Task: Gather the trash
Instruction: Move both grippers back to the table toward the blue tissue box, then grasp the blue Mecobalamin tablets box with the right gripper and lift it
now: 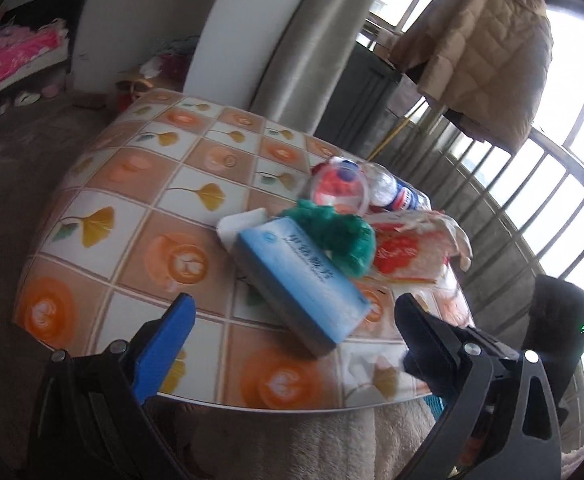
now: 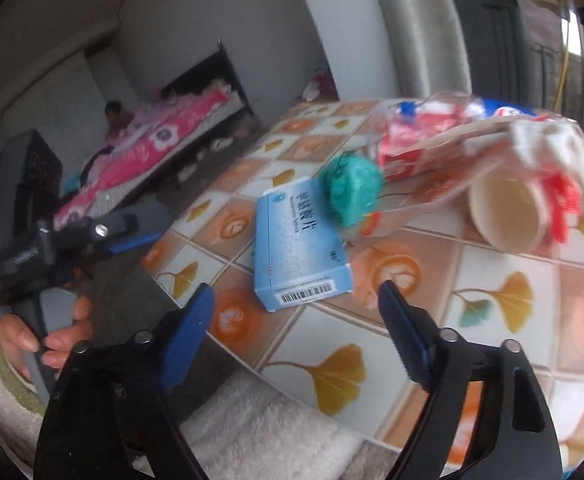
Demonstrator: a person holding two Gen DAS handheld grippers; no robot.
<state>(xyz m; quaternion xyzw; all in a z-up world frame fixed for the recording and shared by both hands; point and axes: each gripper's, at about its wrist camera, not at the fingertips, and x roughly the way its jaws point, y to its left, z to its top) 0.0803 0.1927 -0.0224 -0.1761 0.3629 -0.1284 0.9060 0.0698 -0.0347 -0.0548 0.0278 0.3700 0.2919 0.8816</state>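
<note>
Box (image 2: 298,246) lies just ahead of open R gripper (image 2: 296,300).

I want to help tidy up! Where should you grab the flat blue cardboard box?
Probably across the flat blue cardboard box at its near barcode end, coming from the table's near edge. That end faces the open right gripper; the crumpled green wad crowds the far end.

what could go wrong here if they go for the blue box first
1. The blue box lies tilted, its far end propped on a white piece and touching the green wad; lifting it may drag or roll the wad.
2. The paper cup lies on its side under the clear wrapper and could roll if the pile shifts.
3. Both the left gripper and right gripper are open and aimed at the box, so they could collide.
</note>
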